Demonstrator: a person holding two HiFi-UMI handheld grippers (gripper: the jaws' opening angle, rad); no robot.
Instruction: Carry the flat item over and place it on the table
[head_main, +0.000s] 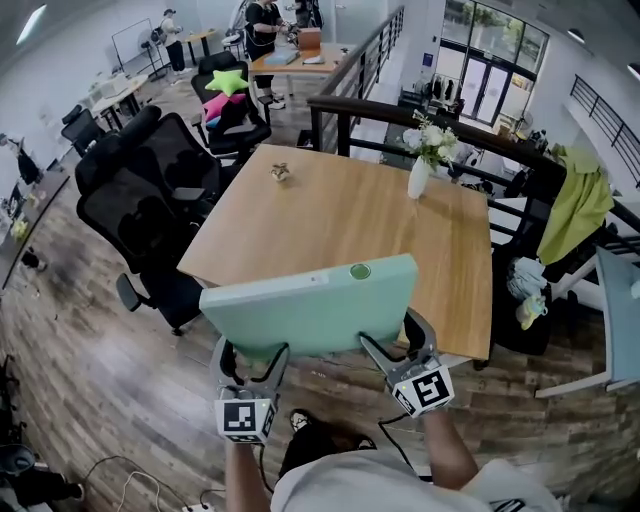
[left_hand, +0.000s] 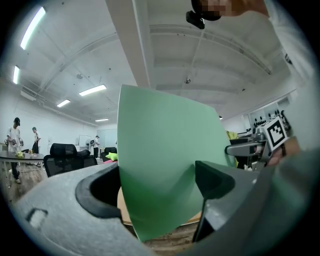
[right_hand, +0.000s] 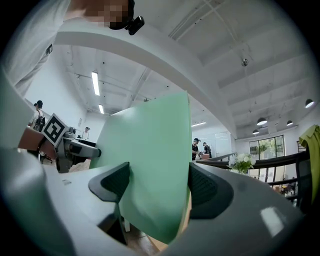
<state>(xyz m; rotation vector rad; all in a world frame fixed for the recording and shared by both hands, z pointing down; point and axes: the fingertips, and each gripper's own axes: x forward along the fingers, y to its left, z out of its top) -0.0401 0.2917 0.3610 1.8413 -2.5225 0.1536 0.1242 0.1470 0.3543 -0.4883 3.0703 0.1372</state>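
pale green flat board (head_main: 310, 312) w/ round spot (head_main: 360, 271), L gripper (head_main: 252, 358) & R gripper (head_main: 393, 347) clamped on its near edge

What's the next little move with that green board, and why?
Probably carry the green board forward and lower it flat: the left tool and right tool both clamp its near edge, and it hangs above the near edge of the wooden table.

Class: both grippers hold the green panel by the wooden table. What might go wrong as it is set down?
1. The left gripper and right gripper pinch the green panel only along its near edge, so it may tilt or slip while lowered.
2. Slid too far across the table, it might knock the flower vase over.
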